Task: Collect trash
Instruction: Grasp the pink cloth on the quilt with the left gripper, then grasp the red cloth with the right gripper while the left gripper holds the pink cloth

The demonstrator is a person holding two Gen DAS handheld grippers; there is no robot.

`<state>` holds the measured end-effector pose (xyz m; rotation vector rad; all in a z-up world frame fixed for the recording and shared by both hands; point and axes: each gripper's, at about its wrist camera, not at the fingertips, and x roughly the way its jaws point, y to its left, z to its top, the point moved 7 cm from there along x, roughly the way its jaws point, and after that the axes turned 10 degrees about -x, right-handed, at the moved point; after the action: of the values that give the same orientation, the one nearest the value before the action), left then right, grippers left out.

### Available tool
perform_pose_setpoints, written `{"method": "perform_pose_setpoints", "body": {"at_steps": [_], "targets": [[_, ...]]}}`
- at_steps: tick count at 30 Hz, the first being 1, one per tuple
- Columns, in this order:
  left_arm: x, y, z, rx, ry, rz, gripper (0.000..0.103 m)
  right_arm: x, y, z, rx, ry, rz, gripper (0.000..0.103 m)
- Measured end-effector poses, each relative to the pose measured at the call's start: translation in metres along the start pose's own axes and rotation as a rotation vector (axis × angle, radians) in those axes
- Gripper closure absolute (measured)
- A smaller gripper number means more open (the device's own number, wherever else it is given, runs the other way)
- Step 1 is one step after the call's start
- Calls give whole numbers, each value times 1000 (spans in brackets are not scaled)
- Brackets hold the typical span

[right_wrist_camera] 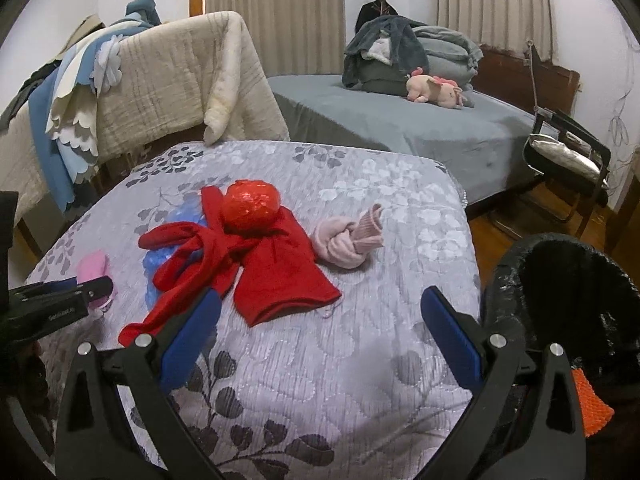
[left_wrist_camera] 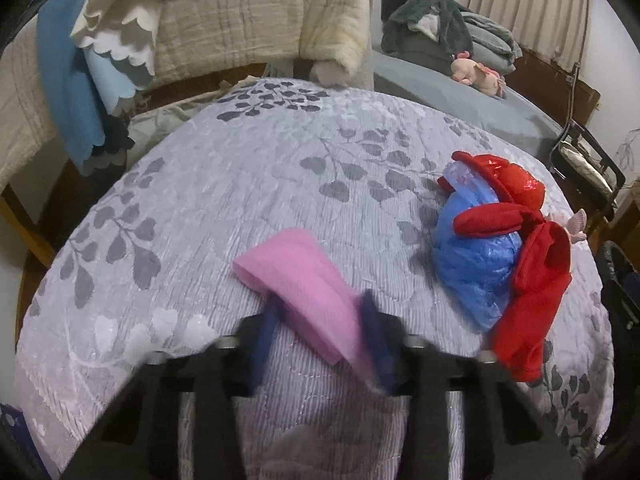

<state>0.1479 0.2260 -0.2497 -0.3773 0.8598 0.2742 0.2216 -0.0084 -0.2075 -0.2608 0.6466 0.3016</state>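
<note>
Now parted around a folded pink paper napkin [left_wrist_camera: 306, 292] on the leaf-patterned quilt [left_wrist_camera: 248, 184], left gripper [left_wrist_camera: 320, 344]; right gripper [right_wrist_camera: 320, 336] wide, empty; nearby, red cloth [right_wrist_camera: 276, 272], crumpled blue plastic bag [left_wrist_camera: 476, 264], black-lined bin [right_wrist_camera: 568, 300].

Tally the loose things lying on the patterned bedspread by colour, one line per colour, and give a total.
Red: 2, the red garment and the shiny red ball
Pink: 2, the knotted pale pink sock and the bright pink folded piece
Blue: 1, the blue plastic bag
Total: 5
</note>
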Motion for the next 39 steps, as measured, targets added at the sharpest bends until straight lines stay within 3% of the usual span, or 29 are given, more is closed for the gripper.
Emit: {"method": "perform_pose_setpoints", "body": {"at_steps": [4, 20, 22, 26, 32, 35, 37, 39], "targets": [[-1, -1, 2, -3, -8, -14, 90, -1, 5, 3, -3, -4, 9, 6], [-48, 0, 30, 8, -131, -55, 92, 5, 38, 28, -23, -26, 86, 8], [-51, -1, 32, 11, -136, -55, 92, 9, 43, 30, -34, -19, 99, 18], [-56, -2, 36, 17, -147, -55, 92, 23, 53, 30, -43, 19, 126, 25], [-59, -1, 36, 23, -150, -55, 92, 37, 64, 27, -39, 72, 184, 49], [-60, -2, 34, 26, -150, -58, 92, 39, 69, 26, -53, 90, 211, 67], [-61, -3, 33, 26, -150, -62, 92, 38, 72, 26, -52, 98, 235, 85], [-62, -5, 33, 28, -150, -65, 92, 37, 73, 26, -52, 99, 244, 95]]}}
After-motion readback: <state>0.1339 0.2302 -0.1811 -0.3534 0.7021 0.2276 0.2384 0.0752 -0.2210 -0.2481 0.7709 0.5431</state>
